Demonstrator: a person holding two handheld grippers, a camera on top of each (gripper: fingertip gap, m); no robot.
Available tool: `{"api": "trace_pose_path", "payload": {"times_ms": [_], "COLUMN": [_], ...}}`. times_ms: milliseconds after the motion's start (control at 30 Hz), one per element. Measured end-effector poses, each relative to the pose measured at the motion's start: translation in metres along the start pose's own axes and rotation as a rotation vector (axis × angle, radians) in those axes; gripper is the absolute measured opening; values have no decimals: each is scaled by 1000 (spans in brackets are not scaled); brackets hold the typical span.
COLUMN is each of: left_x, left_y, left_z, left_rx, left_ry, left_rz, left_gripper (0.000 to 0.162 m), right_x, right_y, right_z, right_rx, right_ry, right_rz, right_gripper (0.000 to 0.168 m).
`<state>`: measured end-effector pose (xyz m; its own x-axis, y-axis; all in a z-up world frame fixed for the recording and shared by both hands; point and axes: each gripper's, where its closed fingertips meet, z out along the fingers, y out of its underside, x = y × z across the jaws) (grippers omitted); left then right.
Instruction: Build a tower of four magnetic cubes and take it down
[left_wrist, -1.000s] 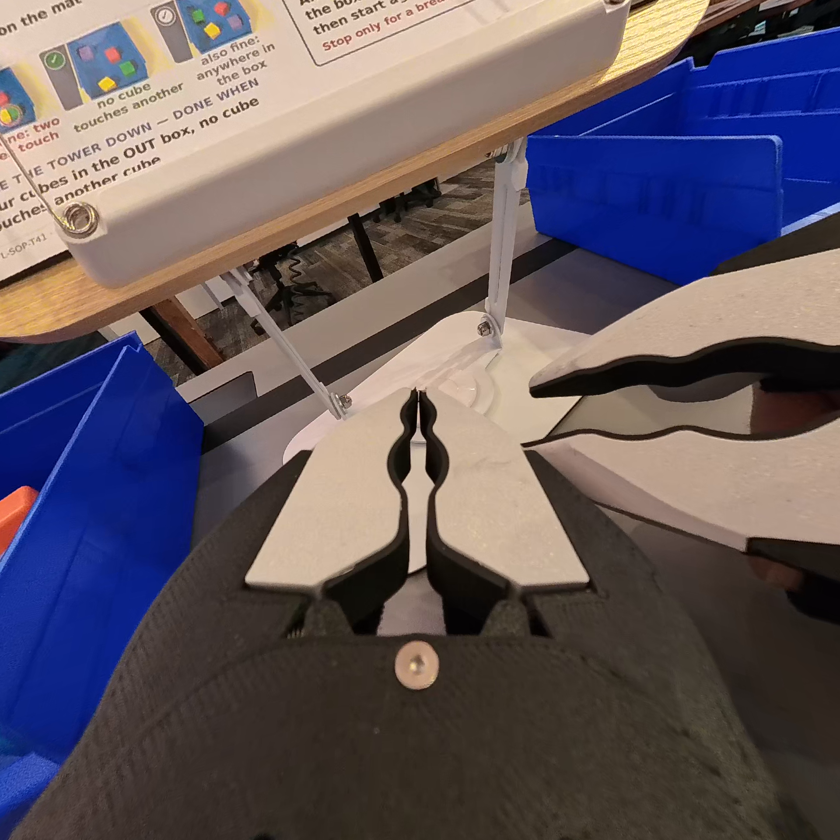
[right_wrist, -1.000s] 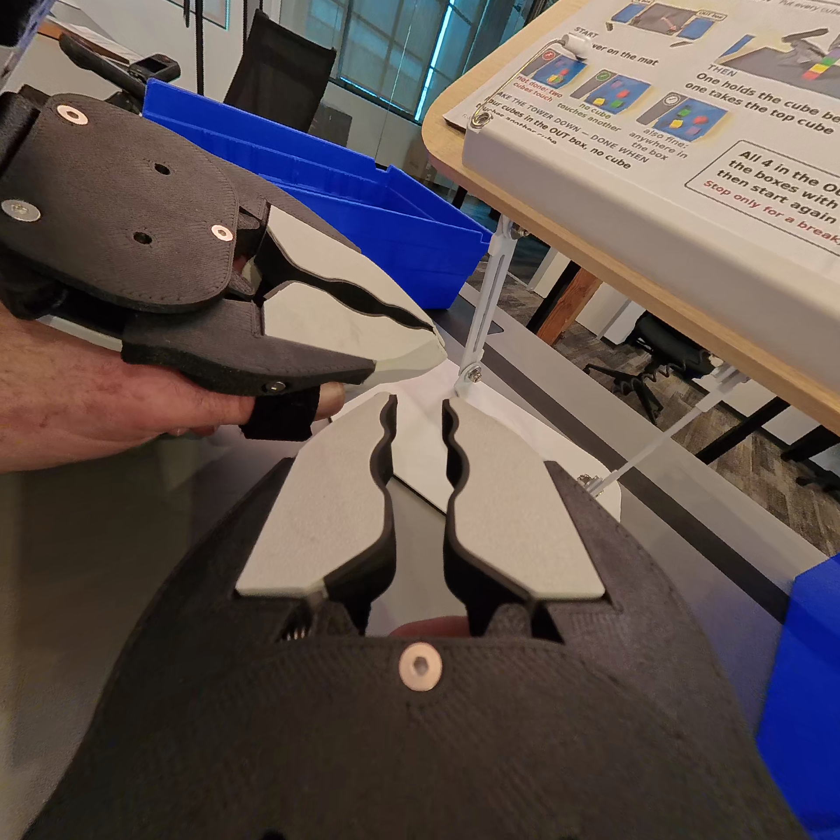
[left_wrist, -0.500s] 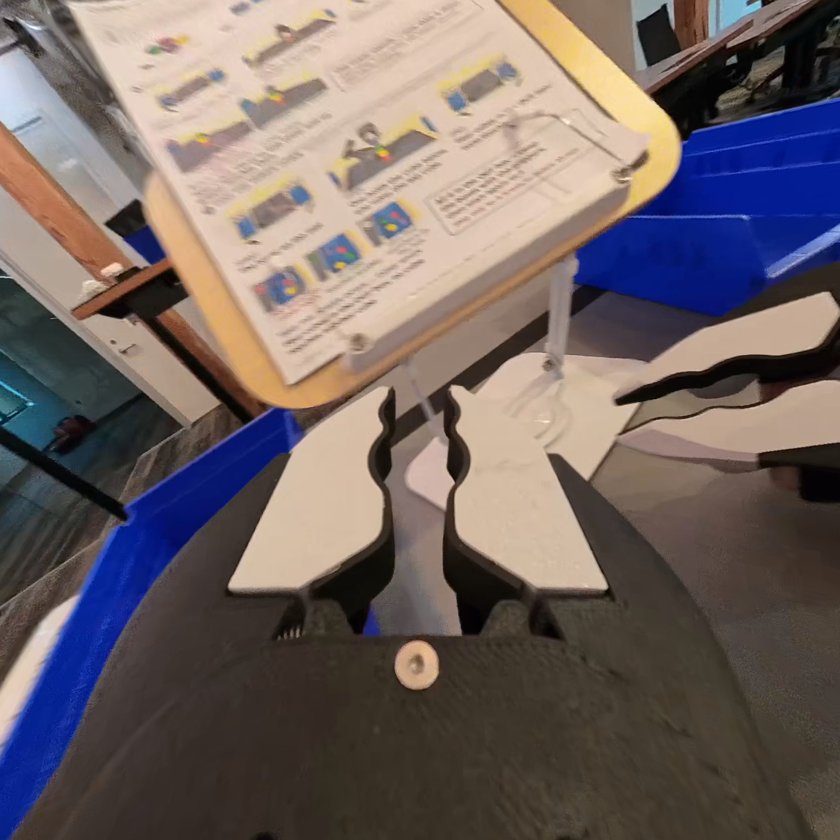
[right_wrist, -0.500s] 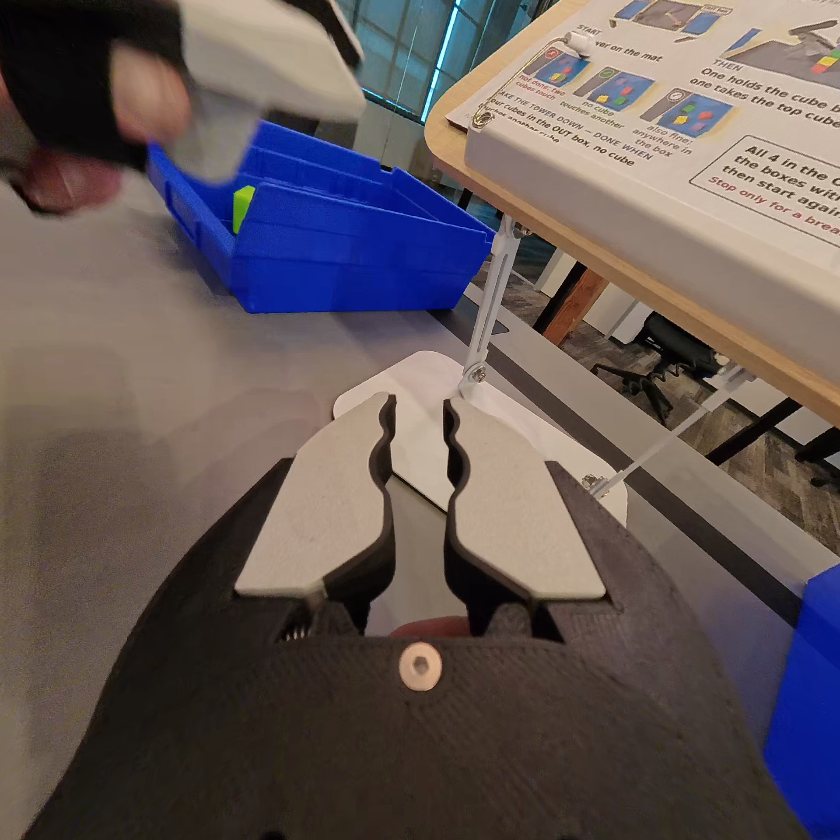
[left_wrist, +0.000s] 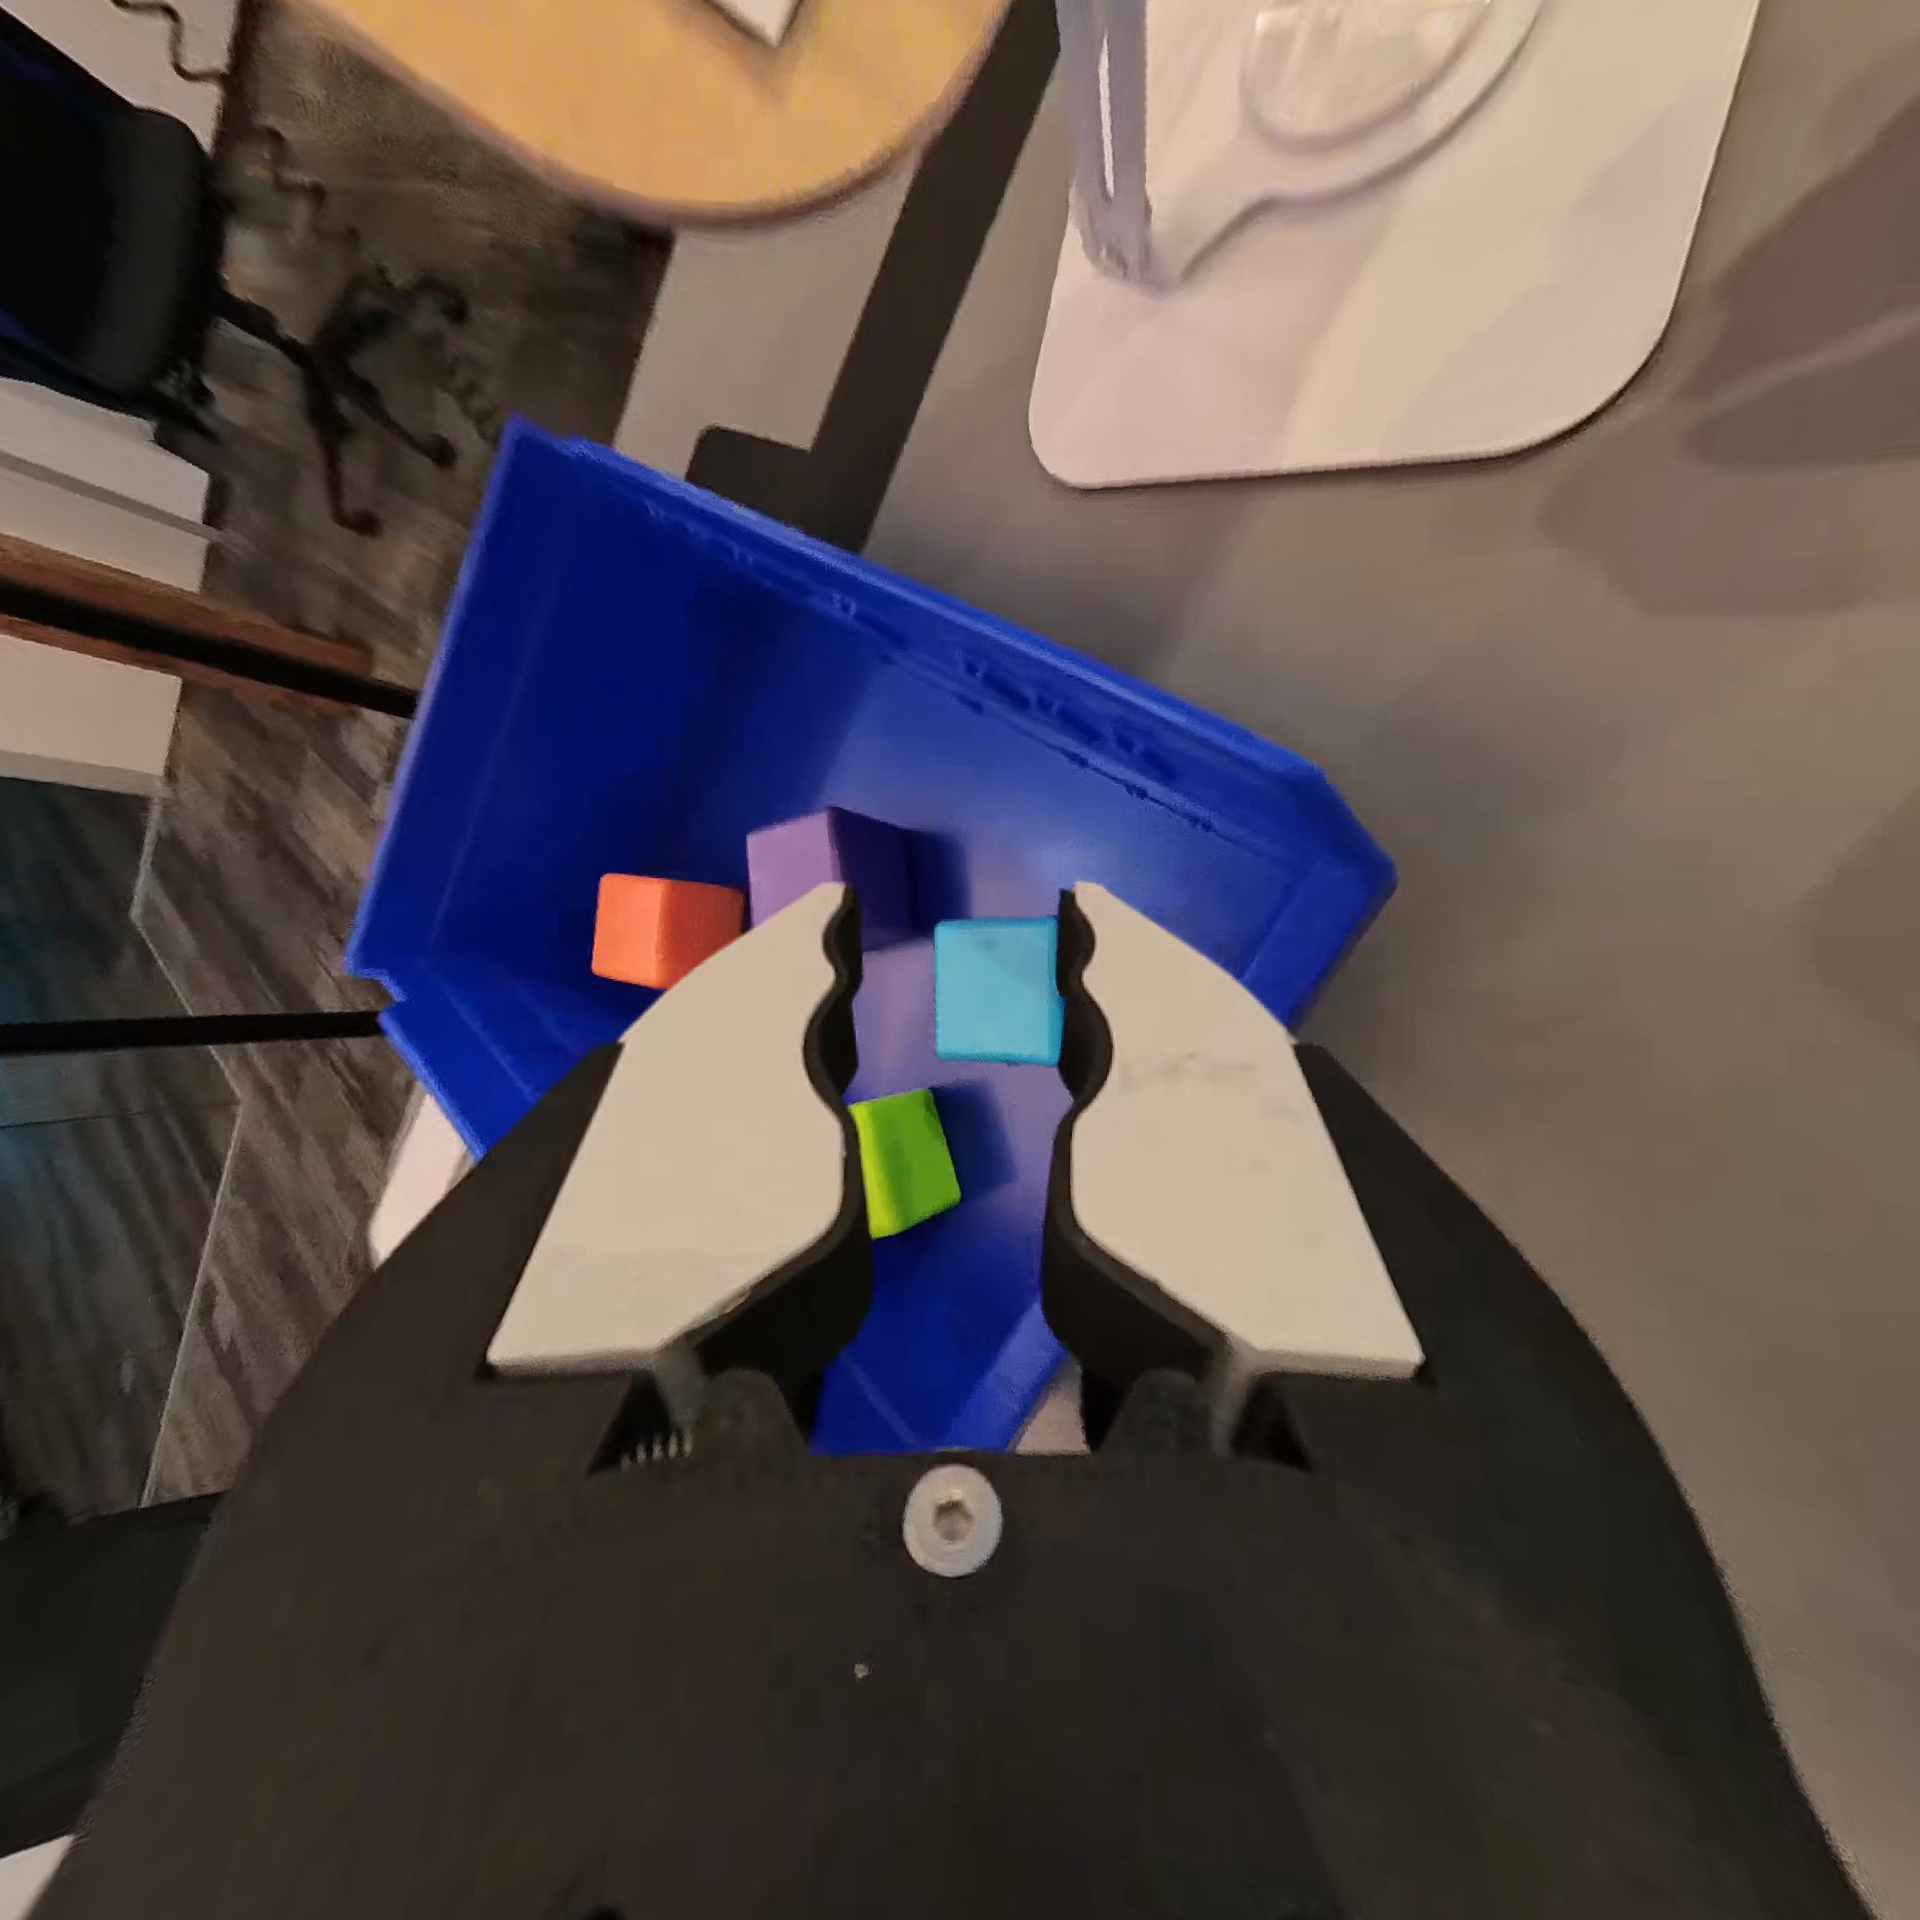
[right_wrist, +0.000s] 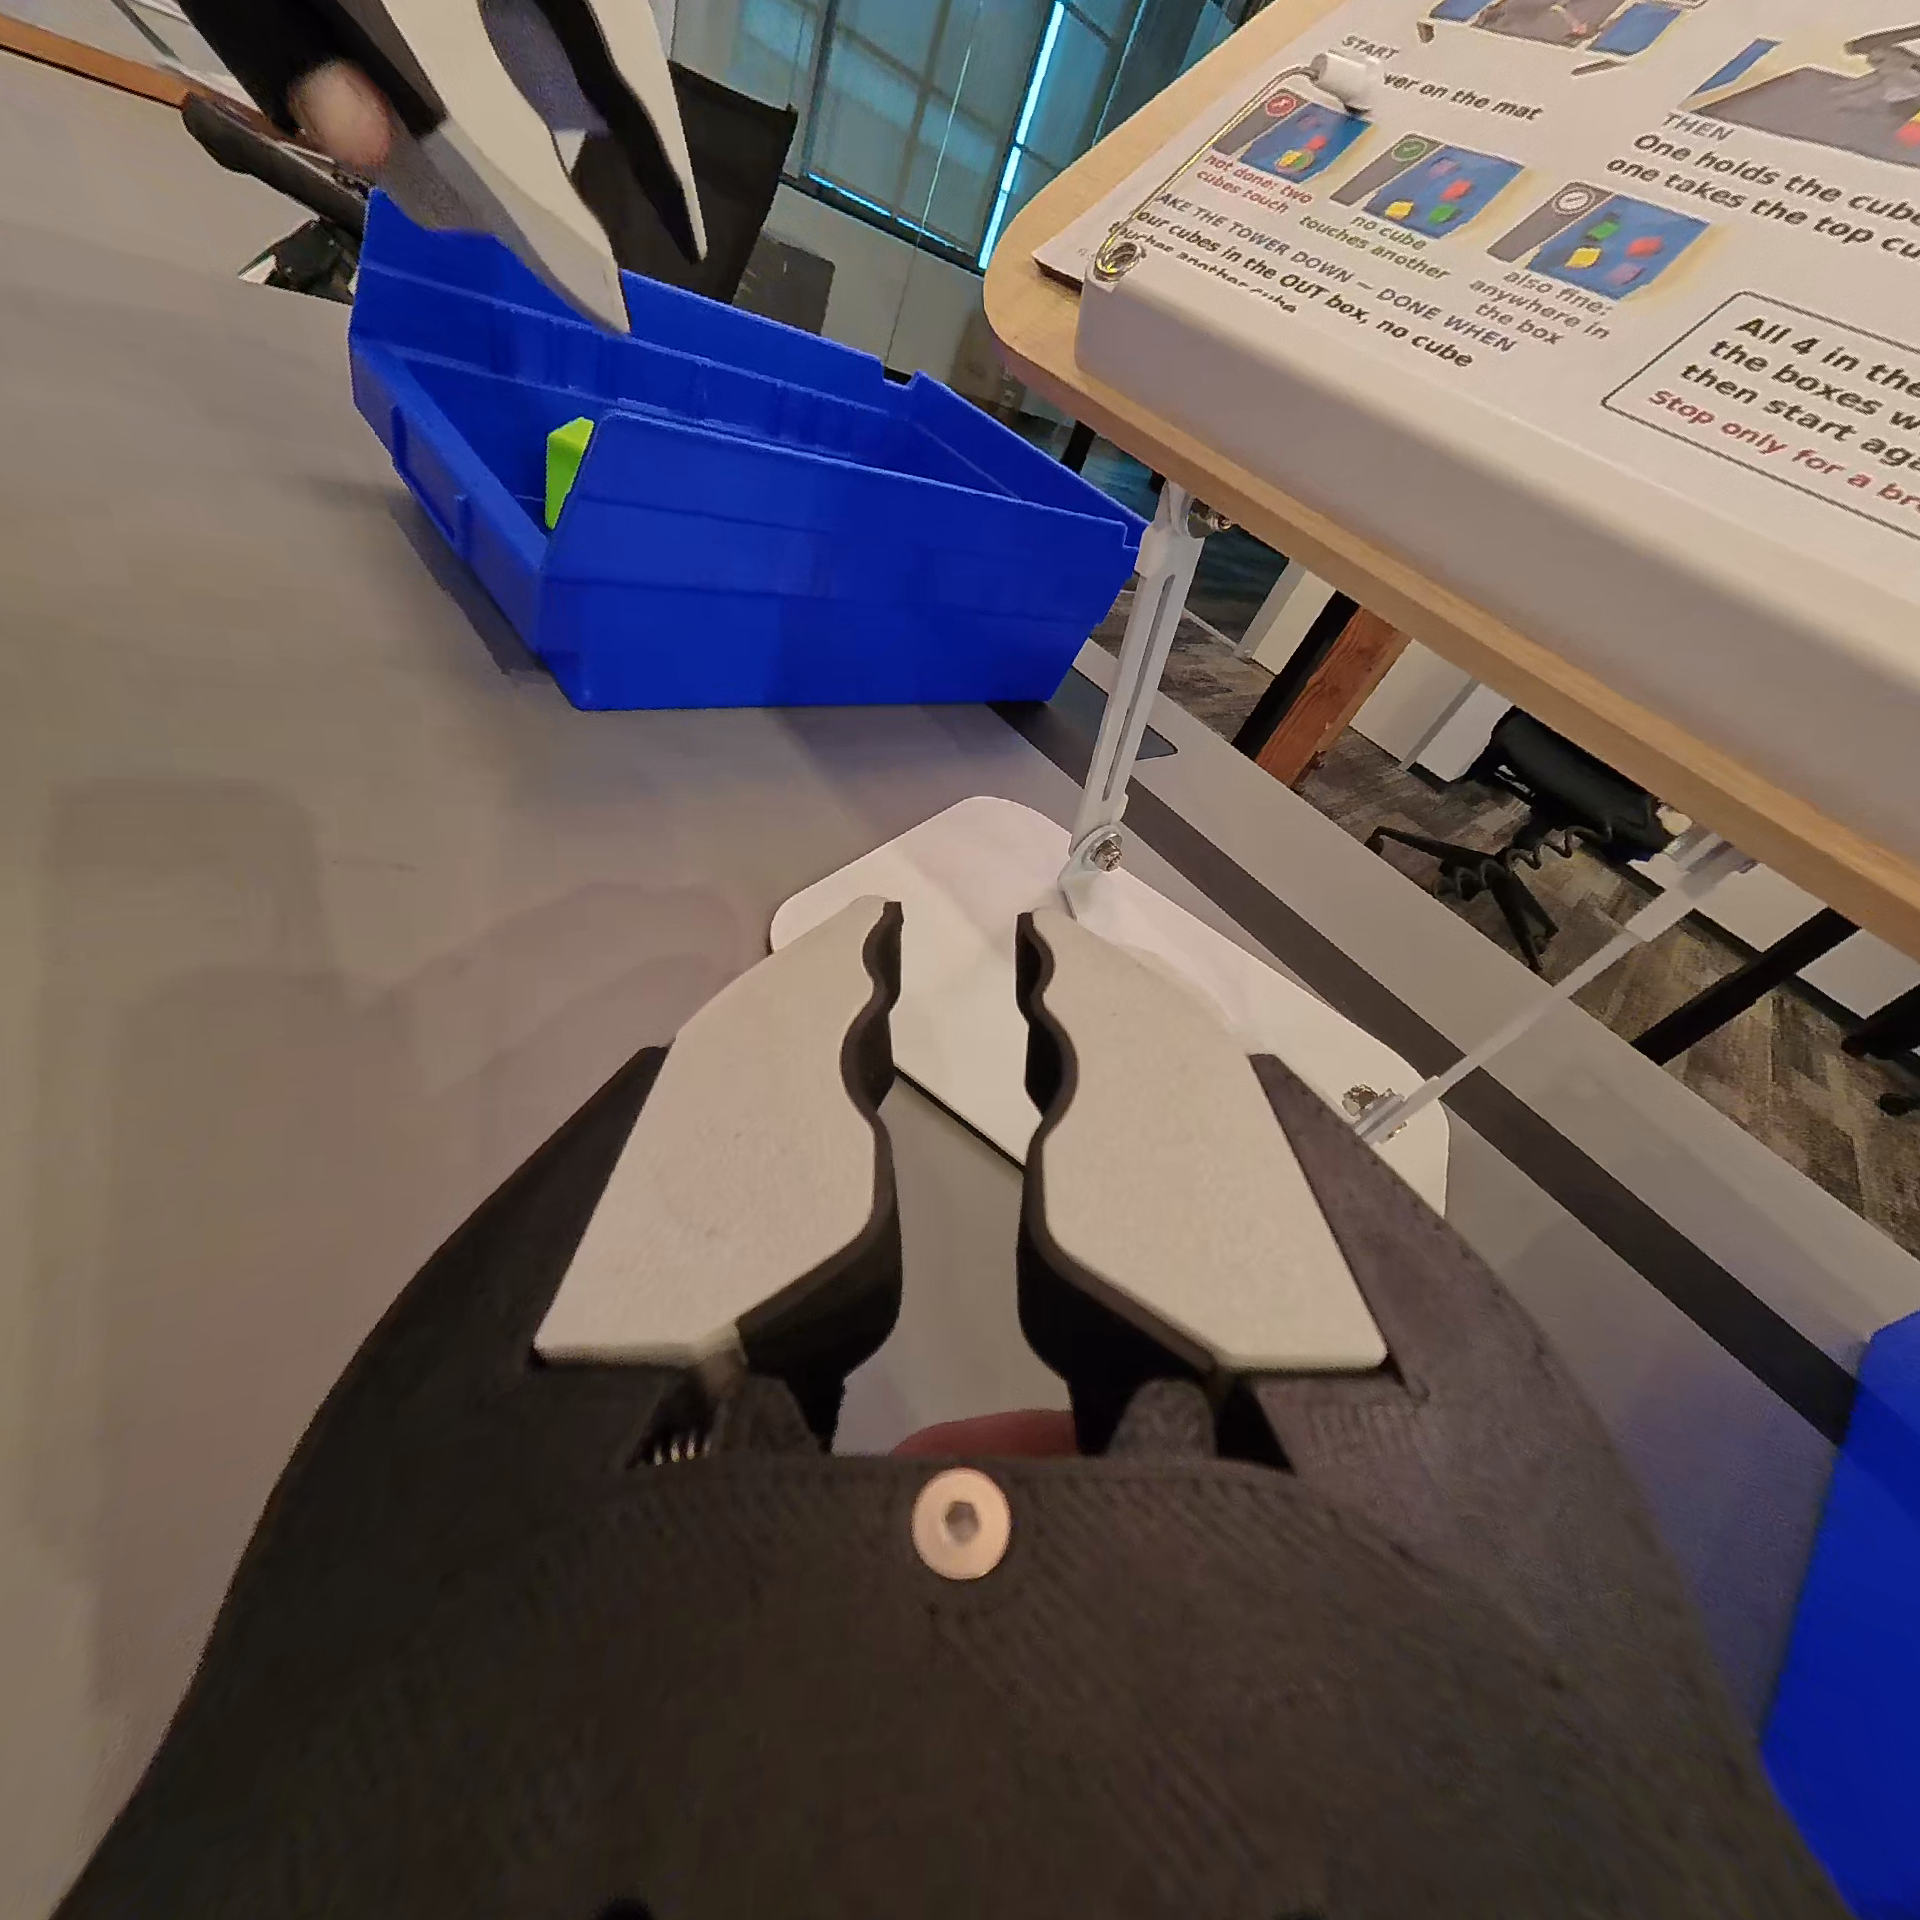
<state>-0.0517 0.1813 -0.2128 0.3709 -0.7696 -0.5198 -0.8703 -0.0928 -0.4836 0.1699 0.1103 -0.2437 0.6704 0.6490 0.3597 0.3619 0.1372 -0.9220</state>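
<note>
A: Right, cubes first, left to right. Orange cube is sitting at the left of the blue bin, purple cube just beside it, cyan cube further right, green cube nearer the camera. Whether orange and purple are touching, I cannot tell.

B: Left gripper?

A: It is hovering above the bin, pointing down, jaws spread wide, gripping nothing. Picture is blurring a little.

B: And the right gripper?

A: It is resting low over the grey table, jaws parted a modest gap, empty, tips over the white stand base.

B: Surroundings?

A: An instruction board on a wooden panel is tilting overhead; office chairs are standing on a patterned floor beyond.
</note>
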Motion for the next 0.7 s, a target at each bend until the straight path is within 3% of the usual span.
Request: {"api": "trace_pose_path", "payload": {"times_ms": [233,700], "left_x": [8,7], "left_y": [34,68], "left_z": [41,79], "left_rx": [-159,-314], "left_ry": [123,160], "left_rz": [10,-36], "left_gripper": [48,62], "right_x": [-1,-3], "right_y": [0,0], "right_z": [0,0], "right_rx": [0,0], "right_ry": [-4,-10], "right_rz": [-5,-16], "right_gripper": [21,22]}}
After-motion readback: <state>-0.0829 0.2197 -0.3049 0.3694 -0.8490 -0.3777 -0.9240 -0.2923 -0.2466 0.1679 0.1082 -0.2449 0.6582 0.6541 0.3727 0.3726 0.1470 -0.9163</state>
